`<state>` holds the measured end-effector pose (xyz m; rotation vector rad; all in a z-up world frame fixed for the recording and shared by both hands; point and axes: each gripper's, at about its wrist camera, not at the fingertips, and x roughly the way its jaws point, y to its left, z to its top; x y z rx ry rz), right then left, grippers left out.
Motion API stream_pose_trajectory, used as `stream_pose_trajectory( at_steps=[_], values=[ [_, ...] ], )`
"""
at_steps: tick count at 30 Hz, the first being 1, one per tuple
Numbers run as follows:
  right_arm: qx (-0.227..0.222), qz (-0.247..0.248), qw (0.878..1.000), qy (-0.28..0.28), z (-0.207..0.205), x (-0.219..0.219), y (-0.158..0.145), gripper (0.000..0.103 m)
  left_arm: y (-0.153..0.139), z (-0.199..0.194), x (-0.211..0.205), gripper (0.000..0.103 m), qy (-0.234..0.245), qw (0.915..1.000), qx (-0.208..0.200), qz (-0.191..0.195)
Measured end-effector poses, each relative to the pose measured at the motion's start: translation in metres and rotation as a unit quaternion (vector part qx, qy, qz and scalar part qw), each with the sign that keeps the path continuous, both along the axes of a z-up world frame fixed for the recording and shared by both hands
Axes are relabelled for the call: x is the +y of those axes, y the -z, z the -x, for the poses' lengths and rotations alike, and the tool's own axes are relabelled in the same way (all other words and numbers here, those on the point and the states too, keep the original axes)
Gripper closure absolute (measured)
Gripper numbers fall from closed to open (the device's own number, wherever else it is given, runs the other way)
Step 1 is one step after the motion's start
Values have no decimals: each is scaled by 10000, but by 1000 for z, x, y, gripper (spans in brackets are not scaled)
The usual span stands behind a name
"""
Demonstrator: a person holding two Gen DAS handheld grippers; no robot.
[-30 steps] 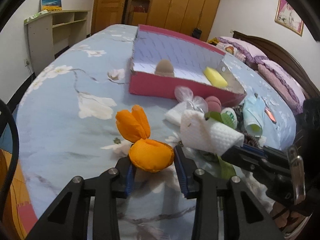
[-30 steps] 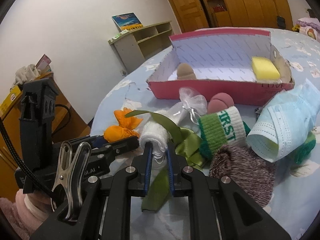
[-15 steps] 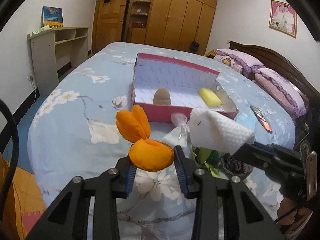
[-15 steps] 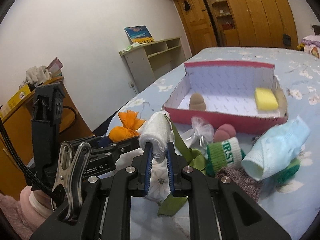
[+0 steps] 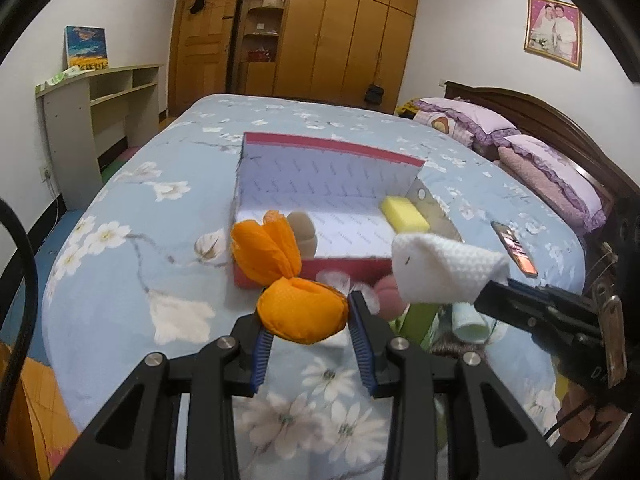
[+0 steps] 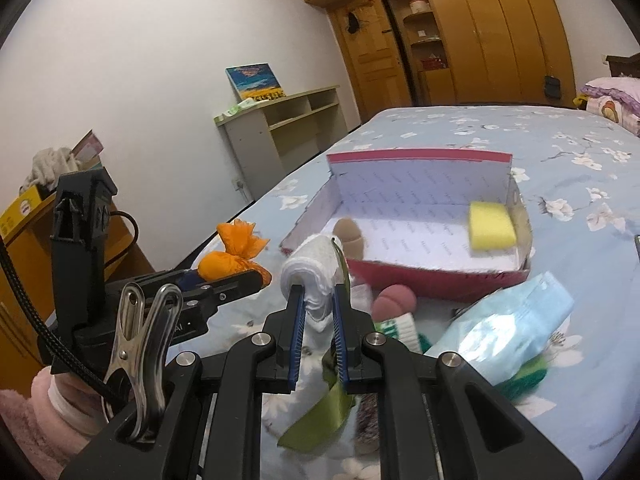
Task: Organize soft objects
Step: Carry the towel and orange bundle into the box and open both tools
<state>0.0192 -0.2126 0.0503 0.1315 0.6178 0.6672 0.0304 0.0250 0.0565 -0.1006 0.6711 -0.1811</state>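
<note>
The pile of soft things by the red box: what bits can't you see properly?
- Pink puff: left wrist view, partly hidden by the white cloth.
- Grey knit thing: right wrist view, mostly behind the right hand-held gripper.
- Green-white sock: lettering blurred and covered.

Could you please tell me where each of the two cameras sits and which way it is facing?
Left wrist: on the left tool, facing along the bed to the red box; own fingers grip an orange pouch.
Right wrist: on the right tool, facing the box too; own fingers grip a white cloth.
Shared: box, yellow sponge, each other's tool.
</note>
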Motion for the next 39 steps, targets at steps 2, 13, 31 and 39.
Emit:
stream_pose_trajectory(
  at_steps=[2, 13, 31, 39],
  values=[
    [16, -34, 10000, 19, -5, -3, -2, 88, -3, -8, -3, 66, 36, 10000, -16, 3],
    [-70, -11, 9994, 333, -37, -17, -13, 88, -9, -45, -19, 66, 204, 9998, -23, -31],
    [8, 25, 9977, 684, -97, -32, 4, 88, 6, -118, -56, 65, 445, 9989, 86, -132],
    [169, 103, 9974, 699, -122, -32, 16, 88, 24, -151, -62, 65, 474, 9981, 336, -213]
  ],
)
